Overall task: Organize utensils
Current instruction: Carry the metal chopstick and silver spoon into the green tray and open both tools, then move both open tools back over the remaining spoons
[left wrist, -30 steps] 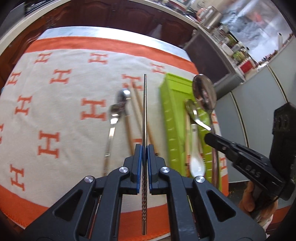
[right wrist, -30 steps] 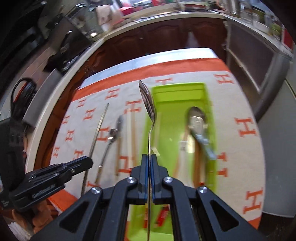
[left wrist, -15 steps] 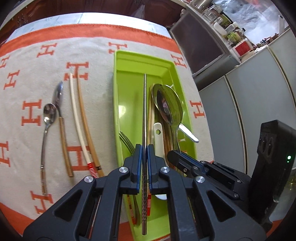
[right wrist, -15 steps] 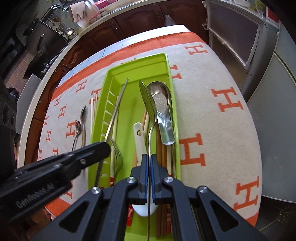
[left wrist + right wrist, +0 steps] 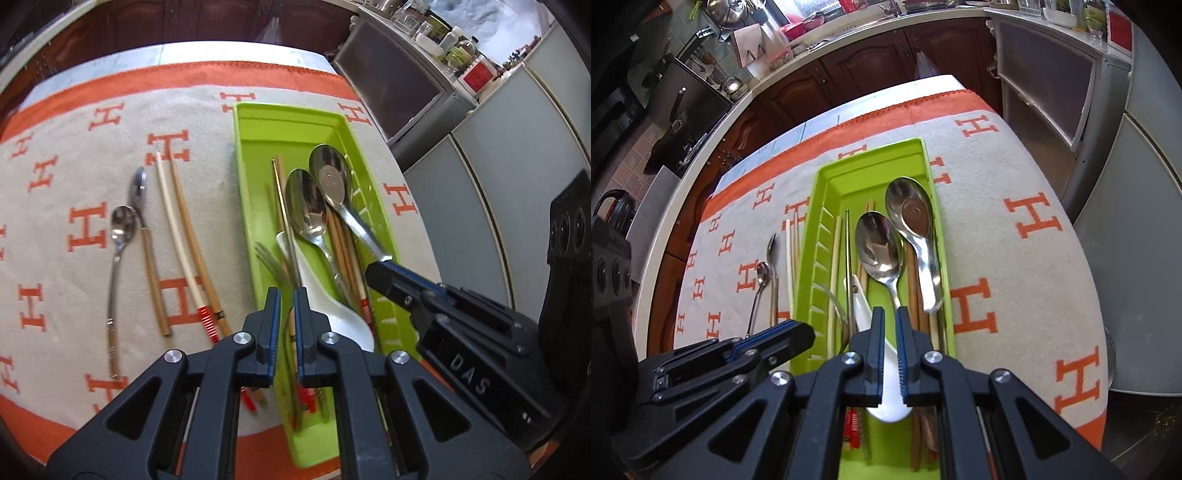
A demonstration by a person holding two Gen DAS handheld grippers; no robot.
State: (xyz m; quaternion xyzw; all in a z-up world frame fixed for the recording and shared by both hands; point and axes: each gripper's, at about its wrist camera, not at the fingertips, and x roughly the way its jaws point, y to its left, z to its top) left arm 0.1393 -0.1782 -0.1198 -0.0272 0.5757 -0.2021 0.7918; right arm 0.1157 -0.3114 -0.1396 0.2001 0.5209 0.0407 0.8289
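My left tongs (image 5: 287, 295) sit at the bottom centre of the left view. Their pads are a narrow slit apart and hold nothing. They hang over the near end of the green tray (image 5: 242, 184), I judge because that is where long pieces are meant to be laid lengthwise. The metal chopstick (image 5: 284, 206) lies free inside the tray. Its near end runs in under the gap between my pads, and its far end slants toward the upper middle of the frame, beside a fork (image 5: 271, 258) and a white ceramic spoon (image 5: 332, 314).

In the right view my right tongs (image 5: 890, 314) are at the bottom centre with their jaws opening. The thin handle of the steel spoon (image 5: 879, 247) runs up between them, but neither pad presses on it. The spoon rests in the tray with its bowl up the frame, next to the broad short-handled spoon (image 5: 912, 214) along the tray's right wall.

Further left in the left view, out on the orange-lettered cloth (image 5: 74, 166) and well apart from both tongs, lie a small spoon (image 5: 123, 221), a wooden-handled piece (image 5: 149, 258), a cream chopstick (image 5: 173, 221) and a brown chopstick (image 5: 188, 221). They lie roughly parallel to the tray, and I judge they have yet to go in. Beyond the cloth's orange border, a pale strip of bench (image 5: 184, 51) shows at the top.
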